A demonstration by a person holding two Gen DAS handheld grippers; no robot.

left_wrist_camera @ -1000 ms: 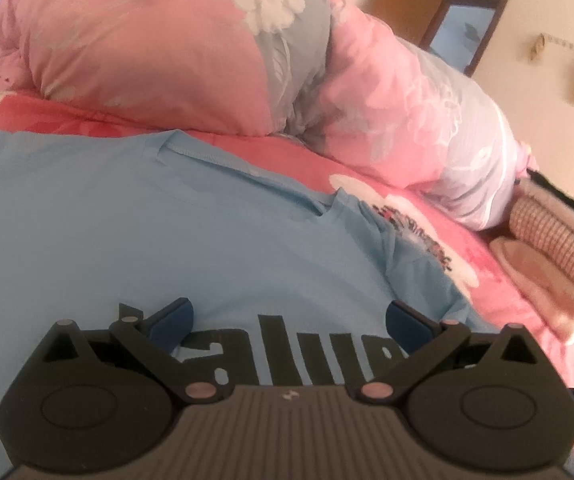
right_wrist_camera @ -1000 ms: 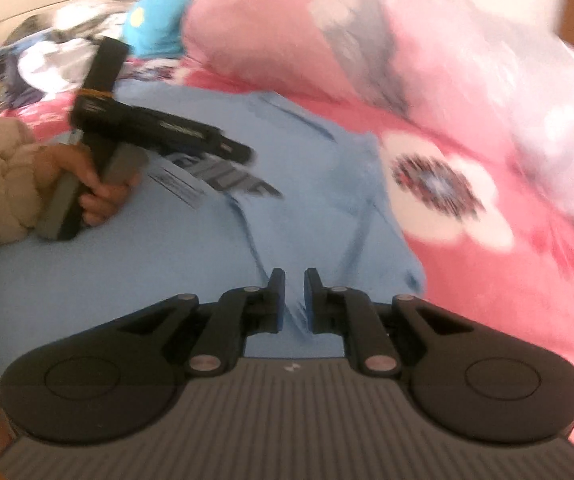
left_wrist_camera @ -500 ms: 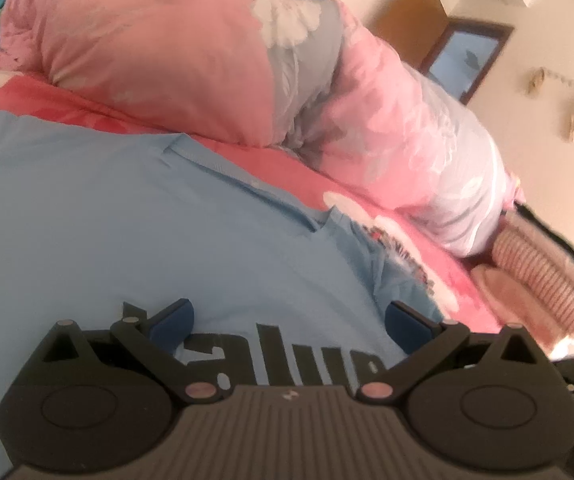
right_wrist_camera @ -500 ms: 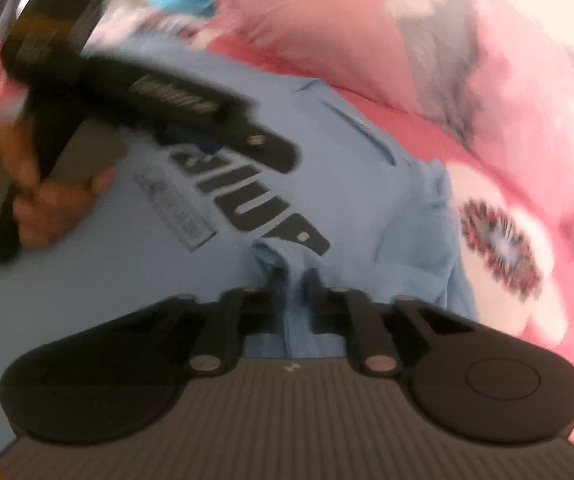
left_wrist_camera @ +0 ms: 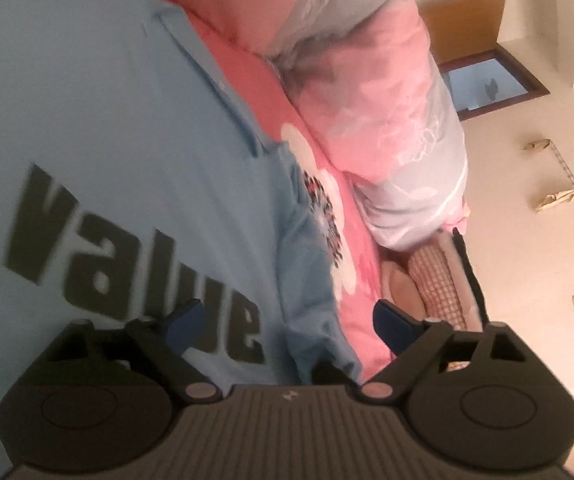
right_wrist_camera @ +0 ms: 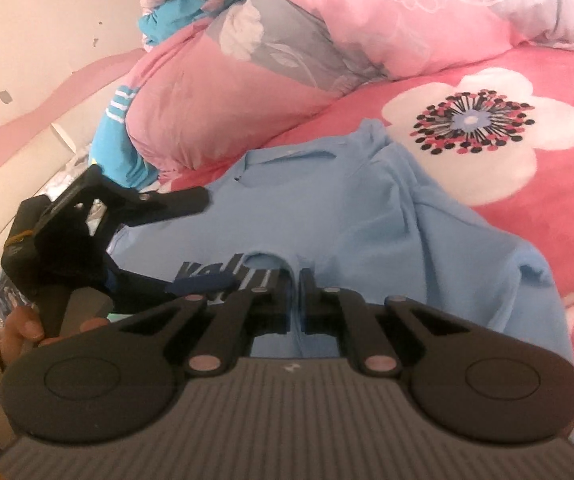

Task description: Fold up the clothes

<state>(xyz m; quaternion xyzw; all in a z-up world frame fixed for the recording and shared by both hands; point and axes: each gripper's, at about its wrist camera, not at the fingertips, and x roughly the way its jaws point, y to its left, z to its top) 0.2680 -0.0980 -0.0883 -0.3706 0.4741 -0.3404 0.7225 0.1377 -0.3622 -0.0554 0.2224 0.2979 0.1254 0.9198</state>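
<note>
A light blue T-shirt (left_wrist_camera: 147,140) with black "value" lettering lies spread on the bed. My left gripper (left_wrist_camera: 287,324) hovers just above the shirt's right edge. Its blue pads (left_wrist_camera: 185,322) stand wide apart and its jaws are closing, with the shirt's edge and the pink sheet below the gap and nothing pinched. My right gripper (right_wrist_camera: 295,300) is shut on a raised fold of the T-shirt (right_wrist_camera: 327,208) near the lettering. In the right wrist view a hand holds the left gripper (right_wrist_camera: 205,240) at the left, over the shirt.
A bulky pink and grey floral quilt (right_wrist_camera: 267,60) is heaped behind the shirt. The pink sheet (right_wrist_camera: 547,220) with white flowers lies to the right. A teal garment (right_wrist_camera: 119,140) sits by the quilt. Folded checked clothes (left_wrist_camera: 435,280) are stacked beside the wall.
My right gripper closed on a fold of the shirt and lifted it toward the lettering. Both wrists rolled, tilting each view. The left jaws narrowed a little.
</note>
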